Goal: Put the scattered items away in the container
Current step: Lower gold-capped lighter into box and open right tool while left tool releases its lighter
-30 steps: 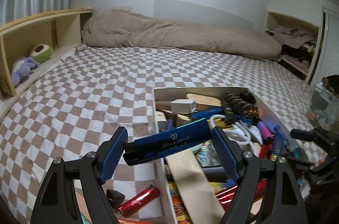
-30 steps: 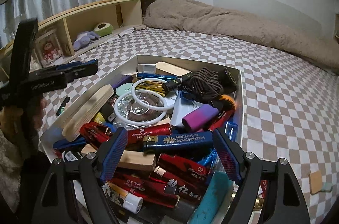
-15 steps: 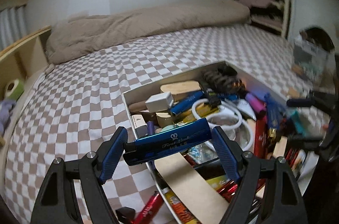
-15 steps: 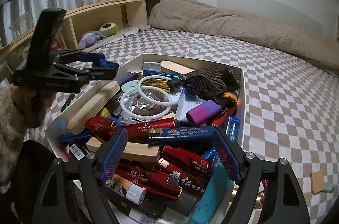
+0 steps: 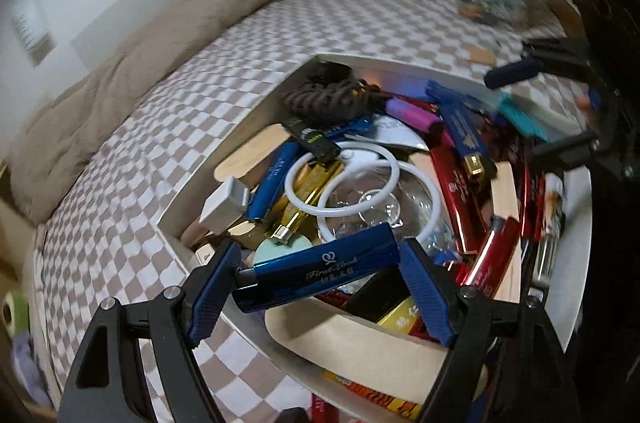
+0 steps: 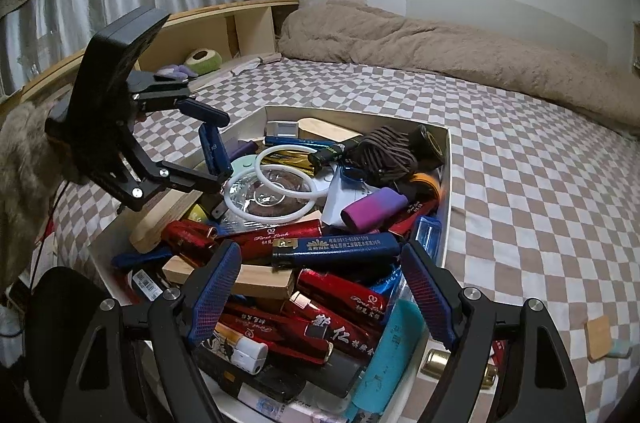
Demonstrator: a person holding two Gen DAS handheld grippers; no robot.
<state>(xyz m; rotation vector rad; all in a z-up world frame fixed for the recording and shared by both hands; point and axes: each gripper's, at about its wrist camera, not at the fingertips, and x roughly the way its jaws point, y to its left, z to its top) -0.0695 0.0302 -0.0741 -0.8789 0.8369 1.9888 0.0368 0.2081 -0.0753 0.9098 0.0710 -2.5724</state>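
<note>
Left wrist view: the left tool (image 5: 320, 271) grips a blue lighter (image 5: 316, 273) by its two ends, angled down over the near-left corner of the container (image 5: 240, 127) on the checkered bed (image 5: 160, 111). In the right wrist view, the right tool (image 6: 320, 287) hangs at lower centre above the piled lighters — jaws wide, nothing between them — with the left tool at middle left, rolled sideways.

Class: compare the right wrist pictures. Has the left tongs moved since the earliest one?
Yes. The left tongs, shut on the blue lighter, has swung rightward from beside the box to above its near-left contents.
</note>
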